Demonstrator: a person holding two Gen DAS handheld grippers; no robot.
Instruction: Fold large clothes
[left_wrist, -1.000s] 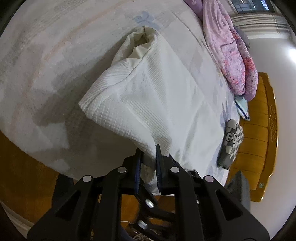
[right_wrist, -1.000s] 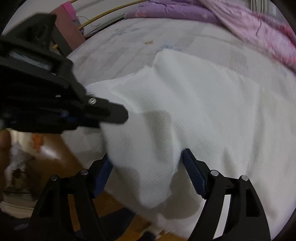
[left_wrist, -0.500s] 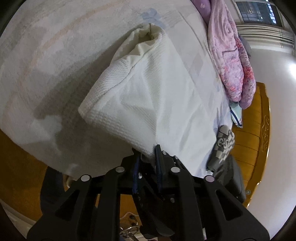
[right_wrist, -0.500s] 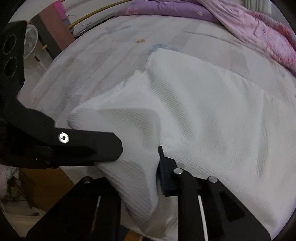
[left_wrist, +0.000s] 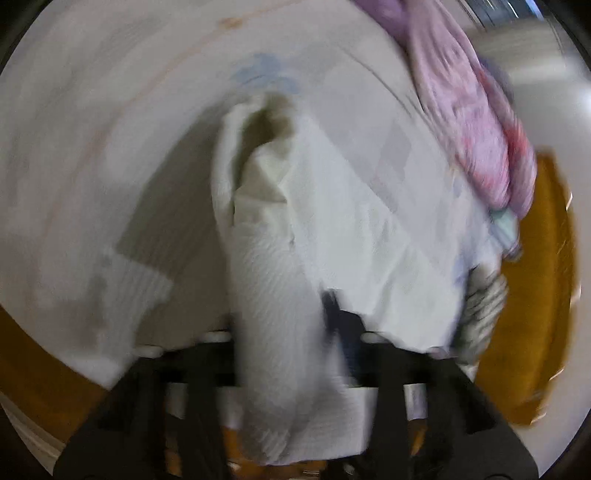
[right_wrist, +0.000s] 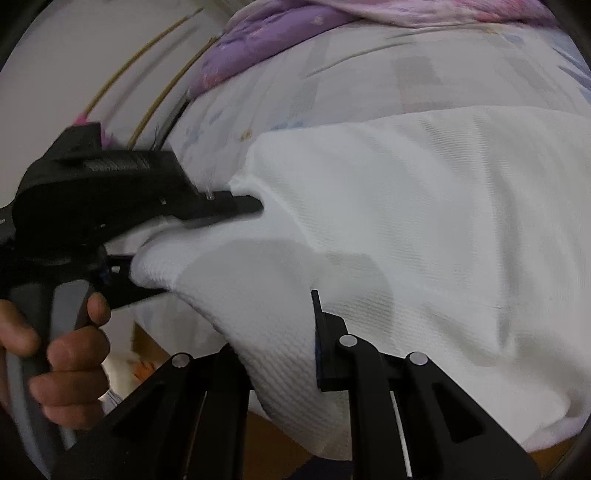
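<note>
A large white waffle-knit garment (right_wrist: 424, 206) lies partly folded on the bed, its near edge lifted. In the left wrist view it (left_wrist: 280, 280) bunches into a thick roll running between my left gripper's jaws. My left gripper (left_wrist: 284, 317) has its jaws spread around this roll; it shows from the side in the right wrist view (right_wrist: 184, 236), held by a hand. My right gripper (right_wrist: 280, 332) is shut on a fold of the garment at its near edge, with one fingertip (right_wrist: 317, 314) showing and the other hidden under cloth.
The pale patterned bed sheet (left_wrist: 110, 129) covers the bed. A pink and purple quilt (left_wrist: 476, 122) lies along the far side, also in the right wrist view (right_wrist: 280, 37). A grey checked cloth (left_wrist: 484, 299) sits near the bed edge. Wooden floor (left_wrist: 546, 295) lies beyond.
My left gripper, shut on the garment's edge before, now has its jaws spread with the cloth bunched between them. My right gripper has closed on a fold. The view is blurred from movement.
</note>
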